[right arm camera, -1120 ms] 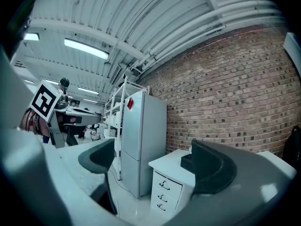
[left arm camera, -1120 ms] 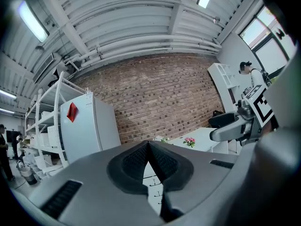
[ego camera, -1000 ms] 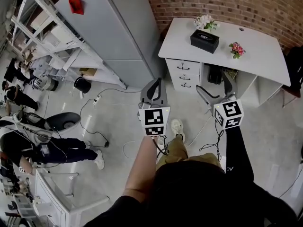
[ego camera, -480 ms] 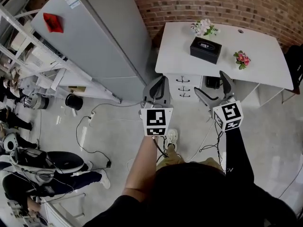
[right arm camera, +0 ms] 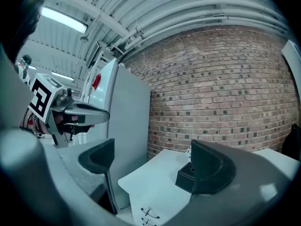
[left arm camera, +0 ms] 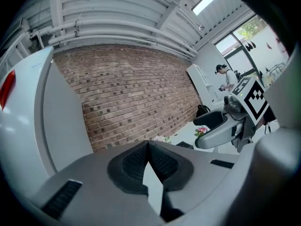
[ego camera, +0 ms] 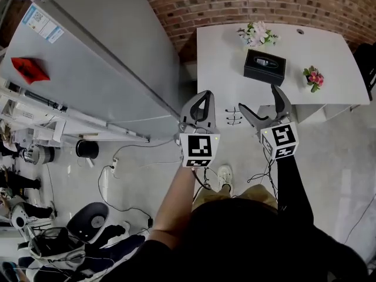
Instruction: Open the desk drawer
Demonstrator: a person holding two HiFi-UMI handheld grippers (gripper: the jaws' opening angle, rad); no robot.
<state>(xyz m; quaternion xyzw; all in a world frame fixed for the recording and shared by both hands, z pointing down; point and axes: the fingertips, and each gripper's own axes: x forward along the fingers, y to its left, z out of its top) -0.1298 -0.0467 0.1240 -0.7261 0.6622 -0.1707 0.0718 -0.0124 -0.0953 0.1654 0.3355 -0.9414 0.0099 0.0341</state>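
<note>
Against the far brick wall [ego camera: 264,4] stands the desk [ego camera: 223,57], its drawer [ego camera: 232,111] closed, its handles [right arm camera: 149,214] just beyond both grippers. The right gripper [ego camera: 258,100] holds its jaws wide apart (ready, I judge, for a handle); the left gripper [ego camera: 206,96] is pinched together, empty.

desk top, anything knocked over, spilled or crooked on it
Nothing stands out. The black box sits flat on the white desk, with a pale flower bunch and a pink flower bunch near it, and no spill shows.
</note>
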